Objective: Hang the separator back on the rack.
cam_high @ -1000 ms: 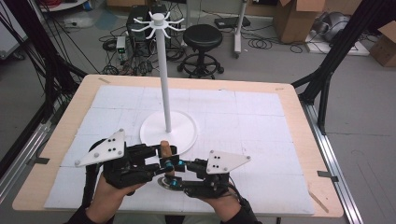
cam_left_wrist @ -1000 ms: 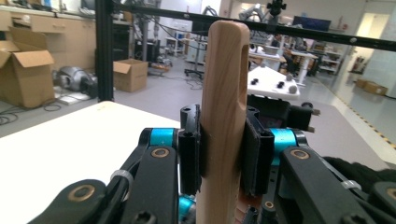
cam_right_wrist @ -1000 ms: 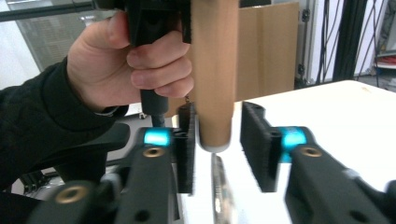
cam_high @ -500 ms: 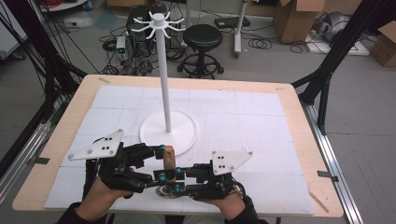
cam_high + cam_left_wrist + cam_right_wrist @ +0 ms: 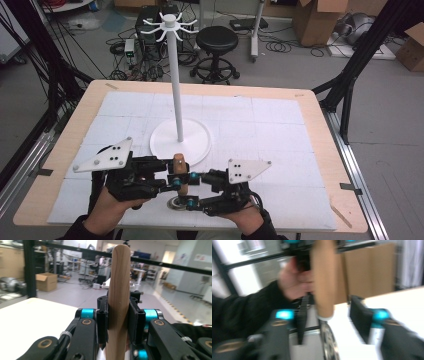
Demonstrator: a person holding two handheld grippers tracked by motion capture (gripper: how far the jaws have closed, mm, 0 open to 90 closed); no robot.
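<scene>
Two hand-held grippers meet at the near edge of the table (image 5: 310, 150), and between them stands a wooden handle (image 5: 178, 172), upright, its long axis vertical. My left hand-held gripper (image 5: 172, 178) is clamped on it: in the left gripper view the handle (image 5: 119, 302) rises straight between the two black pads (image 5: 102, 325), which press flat against its sides, with its rounded top well above them. My right hand-held gripper (image 5: 187, 201) sits lower and just to the right, its jaws spread wide; in the right gripper view, which is blurred, the handle's lower end (image 5: 323, 280) hangs between them without touching either, over a round metal part (image 5: 327, 340) whose shape I cannot make out clearly. From above, that metal disc (image 5: 176, 203) lies on the table just under the handle.

So the handle is directly ahead of my right jaws, nearer the left one. The wood is pale, smooth, faintly grained, a slim rounded stick. Beyond stands a white stand (image 5: 176, 80), a smooth pole on a round flat base, with hooks at its top.
</scene>
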